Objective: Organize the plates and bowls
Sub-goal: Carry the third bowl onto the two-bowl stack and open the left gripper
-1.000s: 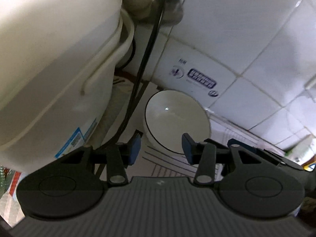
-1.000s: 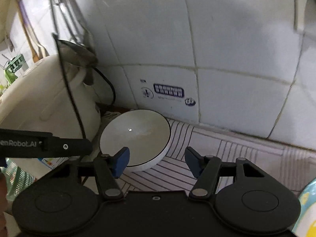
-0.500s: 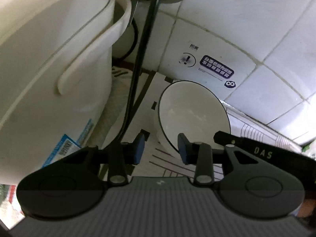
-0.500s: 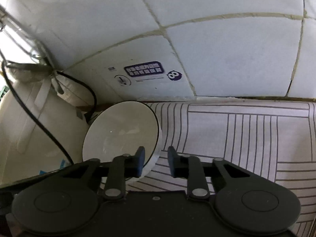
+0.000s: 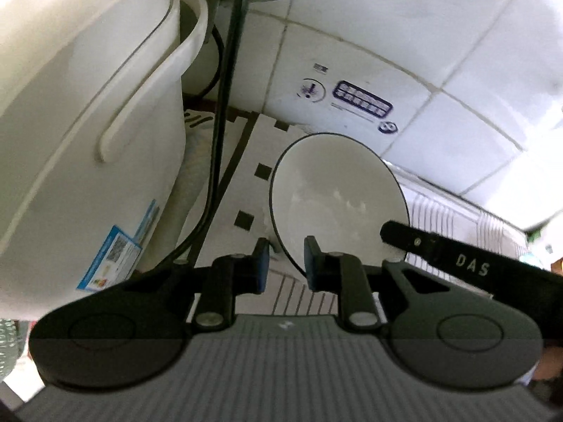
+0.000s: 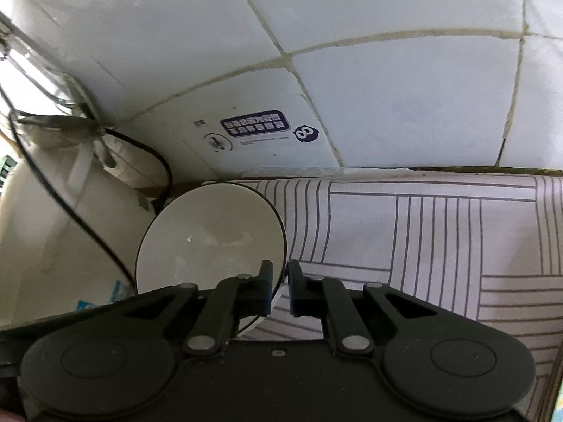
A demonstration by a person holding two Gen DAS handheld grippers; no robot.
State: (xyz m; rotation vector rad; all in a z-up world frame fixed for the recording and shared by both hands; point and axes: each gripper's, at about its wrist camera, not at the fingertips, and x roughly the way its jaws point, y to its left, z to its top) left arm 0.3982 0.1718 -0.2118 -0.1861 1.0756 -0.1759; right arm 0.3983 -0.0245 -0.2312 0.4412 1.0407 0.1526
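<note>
A white bowl with a thin dark rim (image 5: 337, 193) sits on a striped mat by the tiled wall; it also shows in the right wrist view (image 6: 211, 239). My left gripper (image 5: 286, 263) straddles the bowl's near-left rim, one finger outside and one inside, jaws narrowed around it. My right gripper (image 6: 279, 288) is closed on the bowl's right rim, one finger inside and one outside. The right gripper's arm (image 5: 457, 263) shows at the bowl's right in the left wrist view.
A big white rice cooker (image 5: 77, 112) stands close on the left of the bowl, with a black cable (image 5: 221, 133) hanging in front of it. The tiled wall with a sticker (image 6: 257, 126) is just behind. The striped mat (image 6: 440, 232) stretches to the right.
Both grippers moved in on the bowl and their jaws narrowed. The right gripper went from wide open to closed on the right rim; the left one came around the near-left rim.
</note>
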